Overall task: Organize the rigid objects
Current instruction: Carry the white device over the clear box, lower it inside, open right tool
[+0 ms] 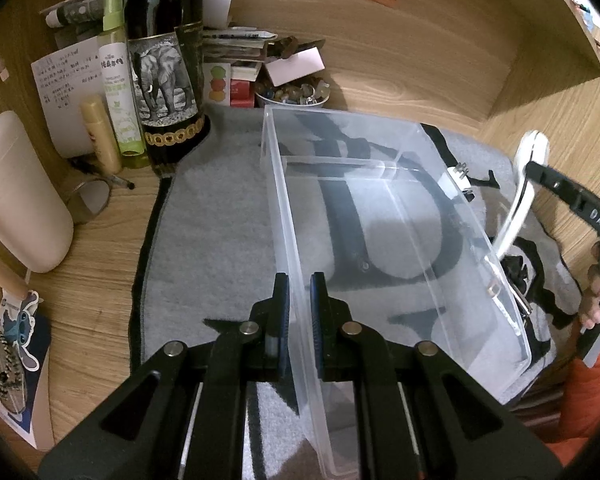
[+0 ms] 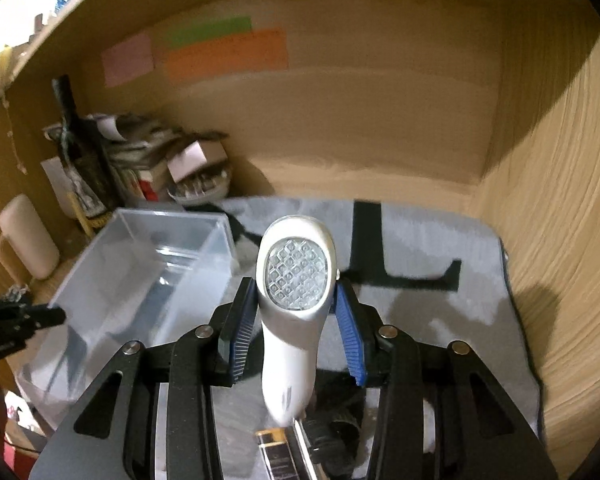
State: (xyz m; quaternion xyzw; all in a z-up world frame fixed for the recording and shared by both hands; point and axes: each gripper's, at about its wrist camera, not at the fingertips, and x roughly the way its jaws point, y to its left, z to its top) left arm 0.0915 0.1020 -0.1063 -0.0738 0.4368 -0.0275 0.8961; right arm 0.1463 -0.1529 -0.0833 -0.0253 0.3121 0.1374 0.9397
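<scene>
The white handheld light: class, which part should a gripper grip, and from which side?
Grip the white handheld light at its narrow neck just below the oval lens head, coming from the handle end, as the right gripper does: the wider head stops slipping.

Dim warm indoor light, left wrist view was sharp, right wrist view smeared by motion blur beyond the right gripper (image 2: 296, 316), glare on the clear box (image 1: 380, 208) wall, heavy fisheye bending, black vignette at corners.
</scene>
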